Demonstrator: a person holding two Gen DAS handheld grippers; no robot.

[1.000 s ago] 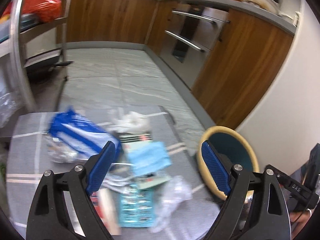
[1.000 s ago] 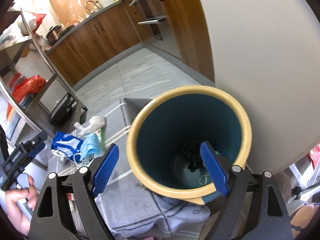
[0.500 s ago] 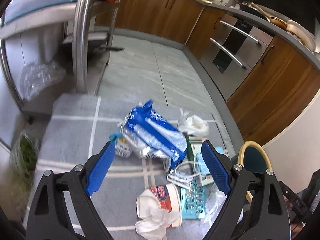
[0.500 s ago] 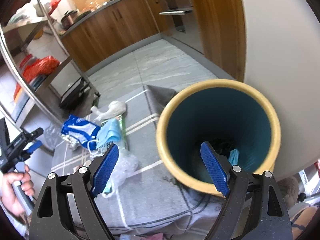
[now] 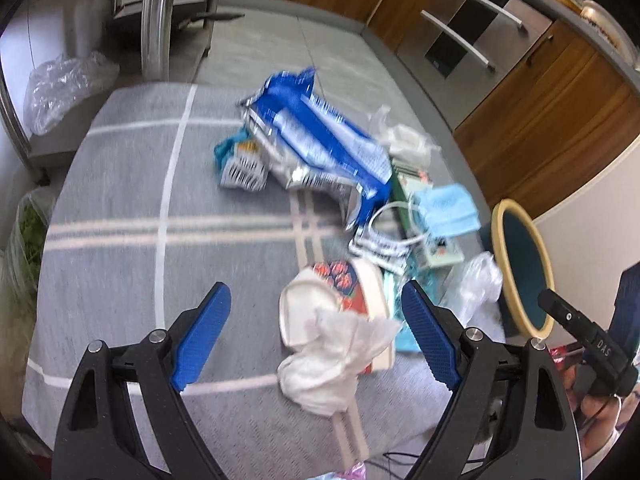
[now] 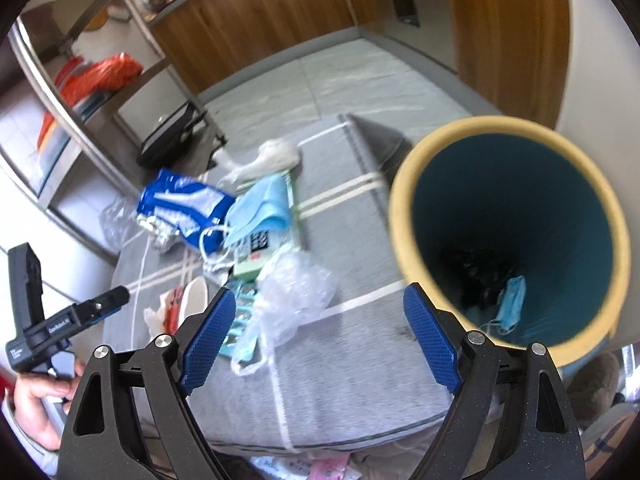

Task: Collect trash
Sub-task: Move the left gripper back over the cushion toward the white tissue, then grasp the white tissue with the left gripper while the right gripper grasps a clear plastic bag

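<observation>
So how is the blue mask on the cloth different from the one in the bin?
The mask on the cloth lies spread flat among the other litter; the mask in the bin sits at the bottom, standing on end. The first awaits collecting; the second is already binned. Both are light blue with white ear loops.

Left claw and right claw, each tilted steeply downward with jaws spread wide and nothing gripped between the blue pads. A bare hand grips the left claw's handle.
</observation>
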